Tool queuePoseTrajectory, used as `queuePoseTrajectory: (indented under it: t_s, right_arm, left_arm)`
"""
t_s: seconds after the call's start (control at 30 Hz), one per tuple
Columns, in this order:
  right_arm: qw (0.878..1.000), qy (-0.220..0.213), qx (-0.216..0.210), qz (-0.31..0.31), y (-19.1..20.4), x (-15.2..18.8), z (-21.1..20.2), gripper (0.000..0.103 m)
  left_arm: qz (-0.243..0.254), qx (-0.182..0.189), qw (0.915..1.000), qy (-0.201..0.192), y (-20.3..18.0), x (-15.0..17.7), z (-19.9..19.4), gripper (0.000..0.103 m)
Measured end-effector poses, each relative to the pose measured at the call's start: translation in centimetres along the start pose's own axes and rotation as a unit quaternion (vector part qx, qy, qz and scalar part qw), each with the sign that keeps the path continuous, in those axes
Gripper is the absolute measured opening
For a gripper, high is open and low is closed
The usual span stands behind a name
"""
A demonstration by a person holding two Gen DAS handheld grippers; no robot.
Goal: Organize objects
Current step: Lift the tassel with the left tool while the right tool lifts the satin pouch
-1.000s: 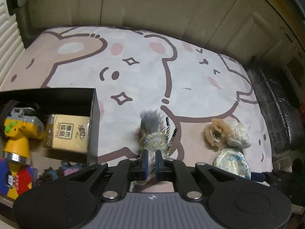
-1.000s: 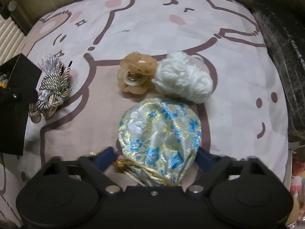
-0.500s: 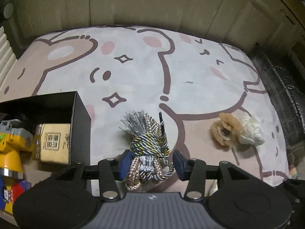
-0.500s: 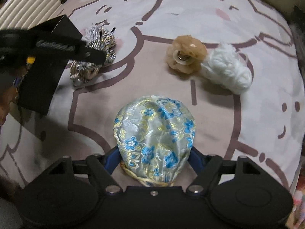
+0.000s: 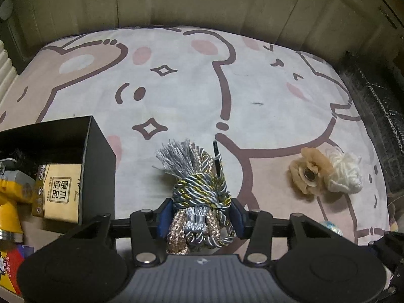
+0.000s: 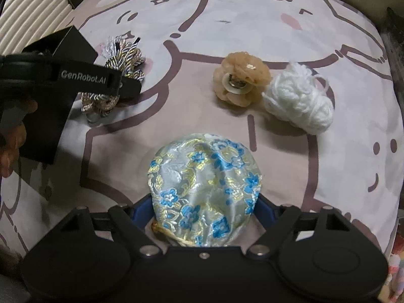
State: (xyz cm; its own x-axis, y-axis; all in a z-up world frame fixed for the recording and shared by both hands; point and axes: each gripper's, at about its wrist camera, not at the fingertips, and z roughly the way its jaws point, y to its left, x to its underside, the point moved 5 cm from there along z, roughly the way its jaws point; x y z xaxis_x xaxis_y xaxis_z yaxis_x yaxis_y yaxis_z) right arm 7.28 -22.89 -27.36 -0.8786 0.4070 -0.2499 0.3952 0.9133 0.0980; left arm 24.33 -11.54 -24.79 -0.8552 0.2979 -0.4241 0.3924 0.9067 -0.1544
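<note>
While L gripper (image 5: 199, 218) straddles cord bundle (image 5: 199, 192), R gripper (image 6: 203, 213) flanks brocade pouch (image 6: 204, 186).

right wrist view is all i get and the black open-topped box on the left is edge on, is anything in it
Observer: Yes. The left wrist view looks down into the black open-topped box, and a yellow paper tissue pack sits just inside its wall.
Operator: anything beside it
Observer: A yellow and grey plastic toy sits left of the pack, cut off by the picture's edge.
Operator: left gripper hides half the silver and gold twisted cord bundle from me, where are its fingers
Observer: One finger stands on each side of the bundle, which lies on the bedspread. The fingers have just been opening; I can't tell if the pads touch it.
</note>
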Motion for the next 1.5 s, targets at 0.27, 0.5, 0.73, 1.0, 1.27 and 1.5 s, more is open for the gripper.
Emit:
queuePoseTrajectory:
  t_s: [0.27,0.5,0.73,1.0,1.27,1.5]
  right_arm:
    - [0.997,-0.065,0.006,0.034,-0.7,-1.9,-2.7,0.082]
    - [0.991,-0.118,0.006,0.063,-0.9,-3.0,-5.7,0.082]
    - [0.984,-0.157,0.016,0.085,-1.0,-3.3,-8.3,0.082]
    - [0.972,-0.200,0.013,0.120,-0.8,-3.4,-11.0,0.083]
    - [0.968,-0.223,0.008,0.111,1.4,-3.4,-13.8,0.083]
    - [0.967,-0.229,0.021,0.111,2.5,-3.3,-15.5,0.083]
  left_arm:
    - [0.001,0.001,0.9993,-0.037,0.3,-0.6,-2.9,0.048]
    - [0.012,-0.009,0.9984,-0.054,0.4,-0.7,-6.0,0.048]
    - [0.023,-0.016,0.9970,-0.072,0.7,-0.4,-9.3,0.048]
    - [0.037,-0.022,0.9949,-0.092,1.2,-0.2,-13.2,0.048]
    - [0.041,-0.017,0.9926,-0.113,1.2,-0.4,-17.1,0.048]
    - [0.035,-0.013,0.9929,-0.112,1.5,0.0,-18.3,0.048]
